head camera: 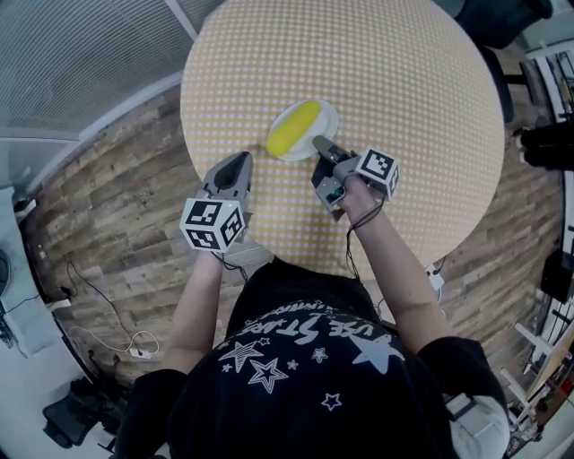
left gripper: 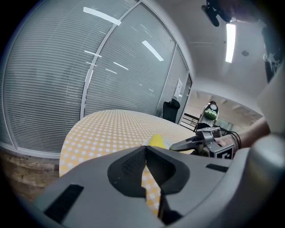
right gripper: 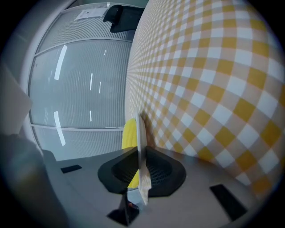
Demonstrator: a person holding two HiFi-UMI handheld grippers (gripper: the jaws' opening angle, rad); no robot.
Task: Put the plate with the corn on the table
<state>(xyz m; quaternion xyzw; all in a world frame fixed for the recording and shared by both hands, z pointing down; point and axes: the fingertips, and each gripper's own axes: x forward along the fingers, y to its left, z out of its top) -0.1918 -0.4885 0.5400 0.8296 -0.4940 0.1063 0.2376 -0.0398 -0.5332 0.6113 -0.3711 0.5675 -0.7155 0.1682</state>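
Observation:
A white plate (head camera: 326,117) with a yellow corn cob (head camera: 293,128) is over the near middle of the round table (head camera: 395,72) with its yellow checked cloth. My right gripper (head camera: 321,143) is shut on the plate's near rim. In the right gripper view the rim (right gripper: 142,133) runs edge-on between the pads and the corn (right gripper: 129,133) lies just behind it. I cannot tell whether the plate rests on the cloth. My left gripper (head camera: 240,160) is shut and holds nothing, a little left of the plate; from it the corn (left gripper: 156,140) shows just past its tips (left gripper: 145,149).
Wooden floor (head camera: 117,215) surrounds the table, with cables (head camera: 108,336) on it at the lower left. A black chair (head camera: 502,22) stands at the table's far right. Glass walls with blinds (left gripper: 53,80) lie beyond the table's left side.

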